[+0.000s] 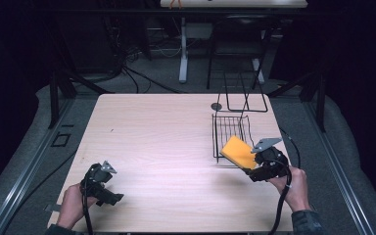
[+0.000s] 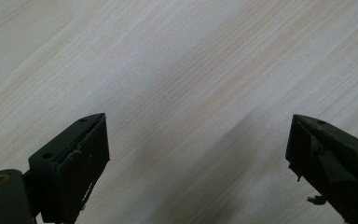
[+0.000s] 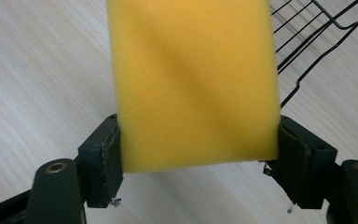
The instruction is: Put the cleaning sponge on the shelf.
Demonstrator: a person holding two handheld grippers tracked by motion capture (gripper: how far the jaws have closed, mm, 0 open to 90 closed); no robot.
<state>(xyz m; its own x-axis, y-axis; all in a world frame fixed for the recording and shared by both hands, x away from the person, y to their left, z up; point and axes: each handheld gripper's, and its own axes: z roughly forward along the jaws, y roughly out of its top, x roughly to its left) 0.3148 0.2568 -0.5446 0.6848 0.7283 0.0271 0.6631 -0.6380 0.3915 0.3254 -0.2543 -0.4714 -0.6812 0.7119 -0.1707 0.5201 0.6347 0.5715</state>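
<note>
Jaws, left: the left gripper (image 2: 198, 154) has its two black jaws spread wide apart, with bare tabletop between them.
Left hand: the person's left hand (image 1: 71, 204) grips the left gripper (image 1: 104, 184) low at the near left corner of the pale wood-grain table (image 1: 156, 137), its jaws angled toward the near right.
Jaws, right: the right gripper (image 3: 198, 149) is clamped on the flat yellow rectangular foam sponge (image 3: 193, 79), one jaw pressed against each long edge near its lower end.
Sponge, place: the sponge (image 1: 239, 152) is held off the table at the near right, just at the near edge of the black wire dish rack (image 1: 232, 132).
Sponge, axis: its long axis runs straight out from the jaws, pointing away from the hand toward the far left, with its broad face tilted up.
Right hand: the person's right hand (image 1: 293, 188) holds the right gripper (image 1: 264, 164) from the near right side, a black cable (image 1: 281, 205) trailing down past the wrist.
</note>
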